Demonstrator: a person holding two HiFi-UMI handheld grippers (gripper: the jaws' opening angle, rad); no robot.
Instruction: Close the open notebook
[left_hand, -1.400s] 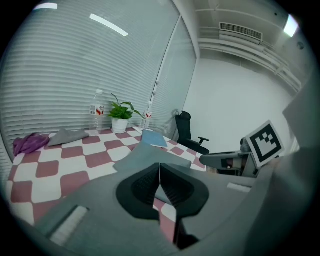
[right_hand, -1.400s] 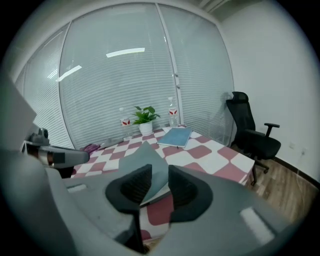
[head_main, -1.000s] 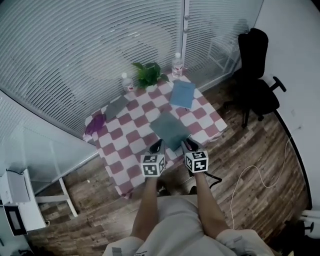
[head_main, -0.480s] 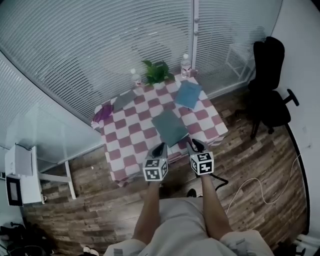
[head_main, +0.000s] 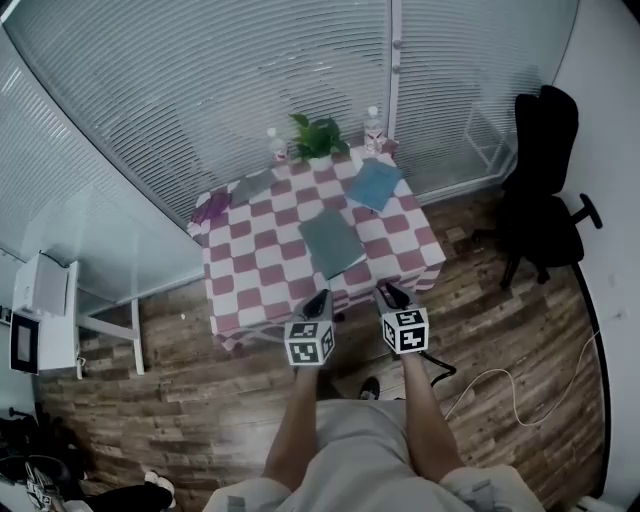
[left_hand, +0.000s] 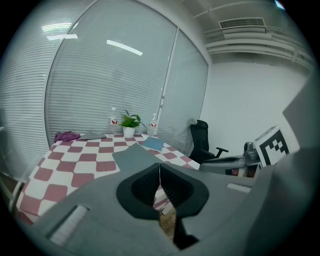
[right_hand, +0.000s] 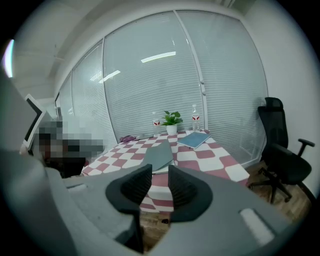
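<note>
**Tongs Held Short of Grey Notebook on Checked Tabletop**

A person stands over the wooden floor (head_main: 180, 370) with a pair of tongs in each hand, both held off the near edge of the red-and-white checked tabletop (head_main: 255, 270). The left tongs (head_main: 322, 297) are closed, pad against pad with nothing between them. The right tongs (head_main: 388, 292) stand slightly apart and are empty. The grey notebook (head_main: 330, 240) lies near the middle of the tabletop, well apart from both.

From the head view the notebook reads as a flat grey slab, too small to judge. The right gripper view shows a pale strip under its near edge, but whether the cover lies fully shut cannot be told. In the left gripper view the tongs' own body cuts off its near corner.

Farther back lie a blue notebook (head_main: 375, 185), a purple cloth (head_main: 212, 208) and a flat grey item (head_main: 250, 187) too small to identify. A potted plant (head_main: 317, 135) stands between two bottles (head_main: 374, 128) by the blinds (head_main: 200, 80). Only the left gripper view shows the right tongs' marker cube (left_hand: 272, 145) from the side. A black office chair (head_main: 545, 190) stands at right.
</note>
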